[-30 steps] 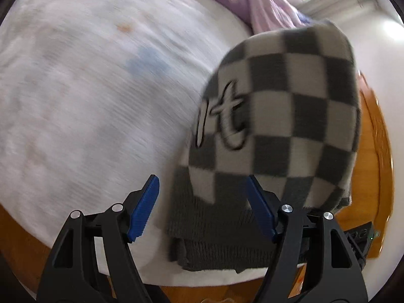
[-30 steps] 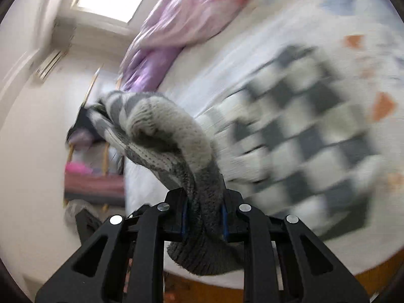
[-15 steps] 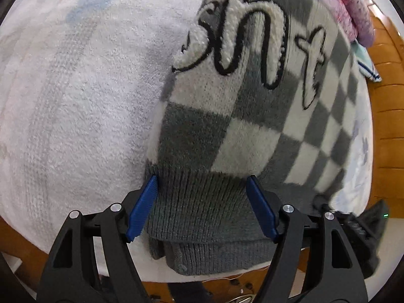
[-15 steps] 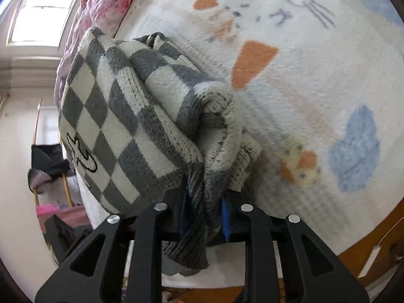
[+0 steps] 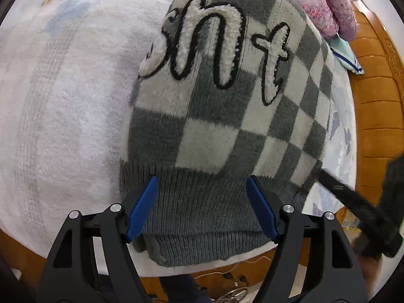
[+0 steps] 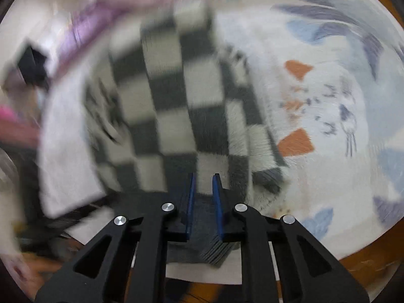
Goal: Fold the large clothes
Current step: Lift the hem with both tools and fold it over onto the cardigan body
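Checkered sweater [image 5: 227, 116] lies folded on a white fleecy blanket [image 5: 63, 106] covering the bed, near the blanket's front edge. Knit is fuzzy, grey and cream squares, with raised plush cream lettering outlined in black across the upper part; bottom band is darker grey ribbing in fine vertical ridges, doubled over so two layers of hem show at the near edge. Left gripper [image 5: 202, 202]: jaws wide apart, blue ridged pads [image 5: 142, 209] standing at either side of the ribbed hem, pressed against or just over it; whether they touch the cloth cannot be told. Right gripper [image 6: 203, 197]: view heavily motion-blurred; blue pads [image 6: 190, 202] close together with a narrow gap, grey ribbed cloth seen between and below them, but whether they actually pinch it cannot be told. Blanket in the right view [image 6: 328, 101] carries printed orange and pale blue shapes. Pink-purple quilted bedding [image 5: 325, 7] bunched beyond the sweater. Glossy orange wooden bed frame [image 5: 378, 101] curves along the right. A black blurred bar [image 5: 353, 202] crosses the lower right of the left view.
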A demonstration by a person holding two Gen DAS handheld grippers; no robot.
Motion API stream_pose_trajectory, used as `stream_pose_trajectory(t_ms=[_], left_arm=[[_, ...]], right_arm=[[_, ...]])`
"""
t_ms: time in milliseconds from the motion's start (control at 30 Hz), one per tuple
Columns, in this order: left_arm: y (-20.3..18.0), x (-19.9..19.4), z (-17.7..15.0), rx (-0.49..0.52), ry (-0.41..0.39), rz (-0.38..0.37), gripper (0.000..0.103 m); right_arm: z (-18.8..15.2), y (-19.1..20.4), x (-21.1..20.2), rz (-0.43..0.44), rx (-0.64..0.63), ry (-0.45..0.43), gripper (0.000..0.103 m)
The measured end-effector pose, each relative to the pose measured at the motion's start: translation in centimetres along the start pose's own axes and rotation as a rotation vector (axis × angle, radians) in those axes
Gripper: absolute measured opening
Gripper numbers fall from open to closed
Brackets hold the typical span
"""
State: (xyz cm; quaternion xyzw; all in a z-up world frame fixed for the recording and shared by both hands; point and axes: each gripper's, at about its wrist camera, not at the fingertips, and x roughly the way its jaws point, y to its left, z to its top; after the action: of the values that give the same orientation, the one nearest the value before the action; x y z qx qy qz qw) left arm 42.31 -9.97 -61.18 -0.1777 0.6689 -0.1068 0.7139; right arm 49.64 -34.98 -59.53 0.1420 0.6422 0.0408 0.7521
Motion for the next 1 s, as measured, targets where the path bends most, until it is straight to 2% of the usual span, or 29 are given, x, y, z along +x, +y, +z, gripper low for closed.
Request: stream_pose_trajectory(t_ms=[67, 200, 367, 433, 500, 567, 633, 700, 733, 800, 833, 900, 967, 1000], left_arm=[[-0.4, -0.5, 0.8, -0.003, -0.011, -0.018, 0.073], [-0.8, -2.2, 1.8, -0.004, -0.058, -0.026, 0.074], [-1.3, -4.0, 6.2, 0.011, -0.142, 0.010, 0.075], [-1.8, -4.2, 8.5, 0.020, -0.189, 0.062, 0.076], [-1.6, -4.0, 10.5, 0.002, -0.211, 0.118, 0.076], [-1.1, -3.8, 11.8, -0.037, -0.229, 0.119, 0.076], [-1.0, -3.5, 12.9, -0.069, -0.231, 0.112, 0.077], [-0.4, -3.2, 13.3, -0.052, -0.225, 0.151, 0.079], [-0.5, -2.6, 13.6, -0.042, -0.219, 0.159, 0.078], [-0.2, -1.6, 14.0, -0.051, -0.196, 0.153, 0.079], [-0.1, -1.0, 14.2, -0.053, -0.179, 0.139, 0.079], [-0.3, 0.1, 15.0, -0.040, -0.154, 0.122, 0.079], [-1.1, 0.9, 15.5, 0.000, -0.149, 0.150, 0.079], [-1.5, 1.5, 16.0, 0.019, -0.138, 0.159, 0.079]], right_arm=[[-0.5, -0.4, 3.4, -0.096, -0.036, 0.110, 0.000], [-1.1, -3.0, 4.2, -0.040, 0.022, 0.107, 0.000], [0.2, -3.6, 4.0, 0.024, 0.063, 0.137, 0.000], [1.5, -3.3, 2.2, 0.066, 0.065, 0.112, 0.000], [3.3, -2.7, -0.1, 0.077, 0.039, 0.050, 0.004], [6.6, -1.2, -1.8, 0.084, -0.001, -0.031, 0.006], [9.6, 0.7, -2.3, 0.085, -0.056, -0.079, 0.006], [12.9, 2.8, -1.8, 0.097, -0.094, -0.117, 0.006], [13.8, 3.3, -0.9, 0.088, -0.106, -0.109, 0.006], [15.1, 3.7, 2.1, 0.015, -0.144, -0.070, 0.001], [15.7, 2.8, 4.1, -0.032, -0.154, -0.031, 0.000], [16.5, -0.1, 5.7, 0.007, -0.103, 0.003, 0.000], [17.3, -1.7, 6.4, 0.065, -0.046, 0.013, 0.000], [17.4, -1.8, 6.3, 0.060, -0.043, 0.011, 0.000]])
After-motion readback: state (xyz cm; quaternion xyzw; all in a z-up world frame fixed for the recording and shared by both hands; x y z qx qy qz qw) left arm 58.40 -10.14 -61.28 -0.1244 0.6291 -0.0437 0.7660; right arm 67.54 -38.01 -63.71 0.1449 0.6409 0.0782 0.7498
